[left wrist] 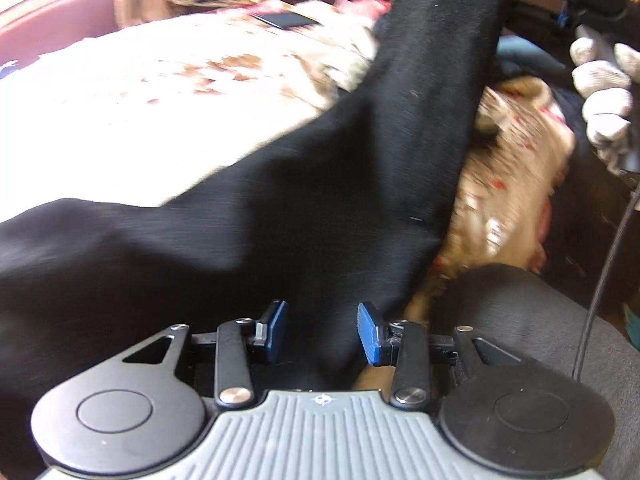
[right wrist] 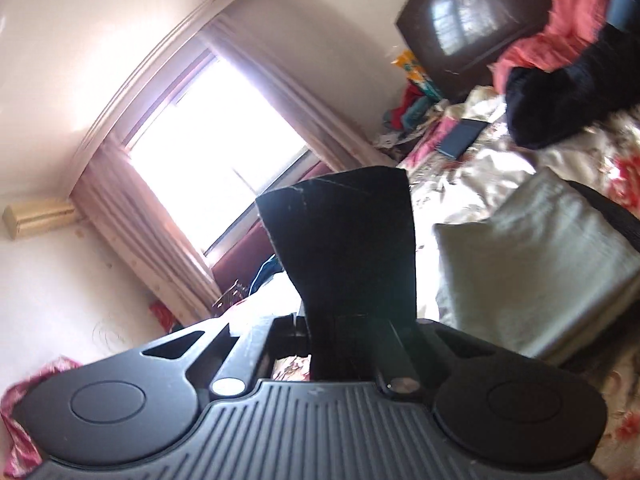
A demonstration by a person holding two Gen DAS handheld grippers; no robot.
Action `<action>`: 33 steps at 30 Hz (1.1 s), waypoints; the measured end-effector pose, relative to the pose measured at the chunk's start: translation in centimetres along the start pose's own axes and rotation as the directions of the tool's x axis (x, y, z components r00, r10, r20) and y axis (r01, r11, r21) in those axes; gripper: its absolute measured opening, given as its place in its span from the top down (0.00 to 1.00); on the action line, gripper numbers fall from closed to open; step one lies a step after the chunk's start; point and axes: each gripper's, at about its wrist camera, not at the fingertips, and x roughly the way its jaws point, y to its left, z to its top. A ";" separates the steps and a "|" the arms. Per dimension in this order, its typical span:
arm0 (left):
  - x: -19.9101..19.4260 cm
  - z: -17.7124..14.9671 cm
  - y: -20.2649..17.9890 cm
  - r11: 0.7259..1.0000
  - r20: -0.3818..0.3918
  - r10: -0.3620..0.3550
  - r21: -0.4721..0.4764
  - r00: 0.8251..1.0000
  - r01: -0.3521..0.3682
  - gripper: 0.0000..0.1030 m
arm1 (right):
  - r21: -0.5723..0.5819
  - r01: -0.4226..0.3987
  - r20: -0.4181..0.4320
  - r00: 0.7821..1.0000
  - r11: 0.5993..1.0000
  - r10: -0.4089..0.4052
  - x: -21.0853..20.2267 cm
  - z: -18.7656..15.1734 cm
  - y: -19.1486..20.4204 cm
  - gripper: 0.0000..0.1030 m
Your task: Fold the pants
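A sunlit window (right wrist: 216, 152) with pink curtains (right wrist: 132, 216) stands left of a bed (left wrist: 132, 112) spread with a floral cover; a dark phone (left wrist: 286, 20) lies on it near the brown headboard (right wrist: 452, 20). The black pants (left wrist: 280, 208) drape across the bed. The left hand-held gripper (left wrist: 322, 330) is released, fabric between its blue pads untouched. One pant leg rises to the right hand-held gripper (right wrist: 356, 320), clenched on its end, a white-gloved hand (left wrist: 604, 92) behind.

right claw (right wrist: 352, 332) fingertips hidden by pants (right wrist: 344, 240)
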 end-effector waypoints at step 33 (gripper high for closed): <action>-19.2 -19.9 17.7 0.772 0.174 0.348 -0.610 0.921 -0.176 0.50 | -0.621 -0.687 -0.730 0.682 0.377 0.039 15.9 -37.2 35.3 0.91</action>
